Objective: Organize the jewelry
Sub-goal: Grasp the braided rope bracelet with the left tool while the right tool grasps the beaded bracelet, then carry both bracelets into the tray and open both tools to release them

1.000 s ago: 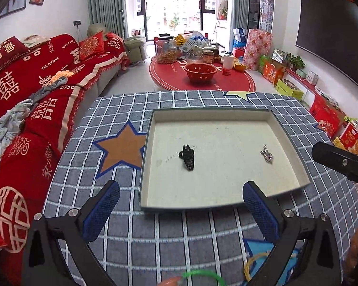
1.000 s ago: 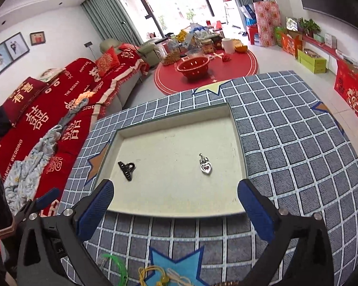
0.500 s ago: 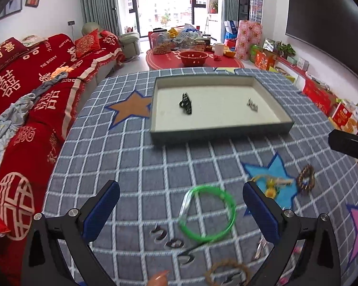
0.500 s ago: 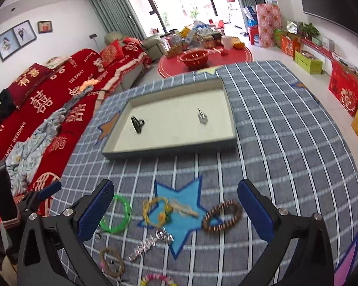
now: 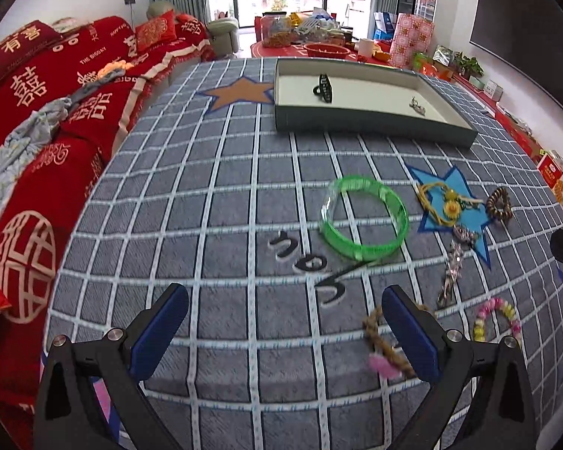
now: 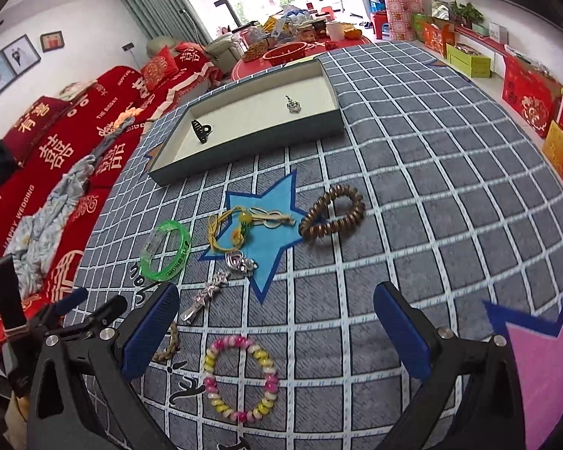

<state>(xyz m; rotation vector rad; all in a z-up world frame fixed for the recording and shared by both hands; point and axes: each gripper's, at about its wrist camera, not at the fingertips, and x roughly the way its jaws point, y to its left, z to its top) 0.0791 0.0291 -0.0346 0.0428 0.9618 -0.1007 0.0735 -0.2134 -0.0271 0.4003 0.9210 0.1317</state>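
A shallow grey tray (image 5: 371,123) (image 6: 251,146) with a cream floor lies far across the checked cloth, holding a black hair clip (image 5: 323,87) (image 6: 200,130) and a silver pendant (image 5: 417,104) (image 6: 292,105). Nearer lie a green bangle (image 5: 364,221) (image 6: 165,249), a yellow cord charm (image 5: 446,202) (image 6: 244,225), a brown coil band (image 5: 499,204) (image 6: 332,212), a silver clip (image 5: 452,270) (image 6: 204,294), a pink-yellow bead bracelet (image 5: 497,317) (image 6: 240,378) and a braided band (image 5: 384,345). My left gripper (image 5: 285,326) and right gripper (image 6: 276,322) both stand open and empty above the cloth.
A red sofa (image 5: 56,86) runs along the table's left side. A silver brooch (image 6: 240,262) lies by the blue star. The left gripper's body (image 6: 56,318) shows at the lower left of the right wrist view. Red boxes (image 6: 529,93) line the right wall.
Both grippers have drawn back from the tray toward the near edge of the table. The loose jewelry has come into view below them. Both stay open.
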